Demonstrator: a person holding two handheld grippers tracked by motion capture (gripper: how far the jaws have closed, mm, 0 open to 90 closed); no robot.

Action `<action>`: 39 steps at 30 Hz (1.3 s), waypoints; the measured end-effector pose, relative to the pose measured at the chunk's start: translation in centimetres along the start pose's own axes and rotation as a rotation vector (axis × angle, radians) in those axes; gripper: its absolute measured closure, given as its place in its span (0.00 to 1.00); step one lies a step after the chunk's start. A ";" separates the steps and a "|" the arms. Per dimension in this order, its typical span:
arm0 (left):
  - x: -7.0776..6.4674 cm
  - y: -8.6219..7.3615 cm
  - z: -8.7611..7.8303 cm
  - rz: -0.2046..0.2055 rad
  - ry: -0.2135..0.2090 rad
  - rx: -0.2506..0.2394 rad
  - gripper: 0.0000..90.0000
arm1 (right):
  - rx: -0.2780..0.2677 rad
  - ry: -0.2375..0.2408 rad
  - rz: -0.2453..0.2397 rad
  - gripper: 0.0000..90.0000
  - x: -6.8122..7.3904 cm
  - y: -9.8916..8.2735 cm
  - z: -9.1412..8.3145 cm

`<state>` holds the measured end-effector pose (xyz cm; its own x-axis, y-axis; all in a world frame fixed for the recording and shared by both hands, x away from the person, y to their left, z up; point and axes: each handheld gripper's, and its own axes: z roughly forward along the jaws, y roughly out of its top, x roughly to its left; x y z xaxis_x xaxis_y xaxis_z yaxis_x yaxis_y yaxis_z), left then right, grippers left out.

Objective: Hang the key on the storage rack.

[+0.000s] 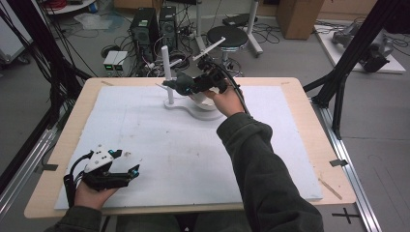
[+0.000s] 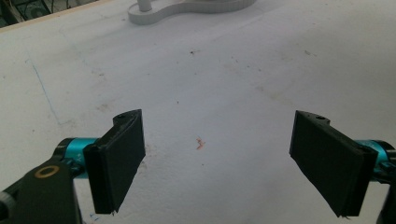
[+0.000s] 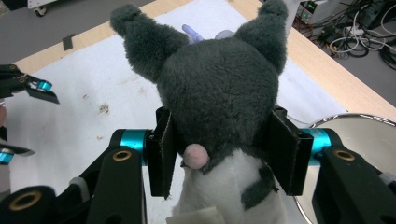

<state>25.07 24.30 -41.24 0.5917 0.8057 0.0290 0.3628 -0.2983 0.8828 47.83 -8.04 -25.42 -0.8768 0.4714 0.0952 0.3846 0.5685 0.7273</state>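
Observation:
A dark grey plush toy (image 3: 215, 79) with two ears, a pink nose and a white belly sits between the pads of my right gripper (image 3: 219, 149), which is shut on its head. In the high view the toy (image 1: 182, 83) hangs in the right gripper (image 1: 191, 86) at the far middle of the table, beside a white post stand (image 1: 167, 72) and just above a bowl (image 1: 205, 103). My left gripper (image 1: 126, 162) rests near the front left corner, open, with nothing between its pads (image 2: 116, 158).
A white mat (image 1: 169, 145) covers the wooden table (image 1: 77, 111). The stand's flat white base (image 2: 187, 7) lies at the far side. The shiny bowl's rim (image 3: 359, 122) shows right of the toy. The left gripper's fingers (image 3: 42, 91) appear far off.

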 end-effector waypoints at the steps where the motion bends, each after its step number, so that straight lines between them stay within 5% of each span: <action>1: 0.0 0.0 0.0 0.000 0.000 0.000 0.21 | 0.001 -0.003 0.002 0.54 0.0 0.1 0.1; 39: 0.0 0.0 0.0 0.013 0.004 0.000 0.21 | 0.022 -0.081 0.117 0.54 -2.0 0.3 3.6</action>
<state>25.04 24.27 -41.22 0.5933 0.8039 0.0420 0.3551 -0.3082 0.8826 50.73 -6.37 -27.80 -0.7995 0.5879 0.1228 0.4900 0.5204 0.6994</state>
